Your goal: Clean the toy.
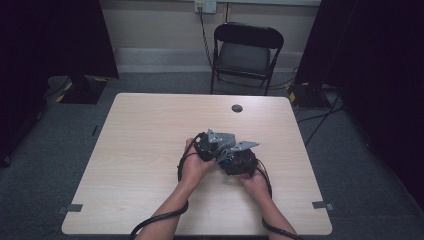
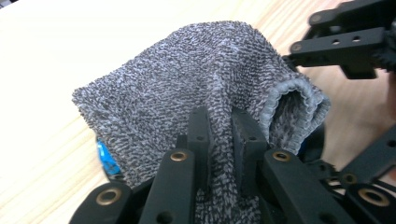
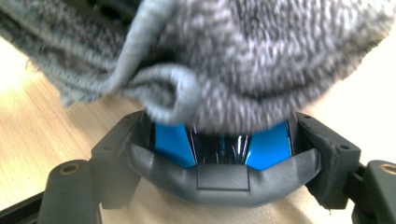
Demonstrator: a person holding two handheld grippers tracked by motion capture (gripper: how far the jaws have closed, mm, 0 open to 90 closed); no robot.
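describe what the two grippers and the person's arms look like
Both grippers, left and right, are black and blocky, each topped with a grey three-cornered plate. Their jaws are flat black bars joined by links with brass-coloured rivets, seen in the left gripper view. A black cable trails from each along the forearm. The forearms are bare, with no sleeves in sight.

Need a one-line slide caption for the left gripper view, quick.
Left tool pinches a grey cloth draped over a blue-and-black object above the table.
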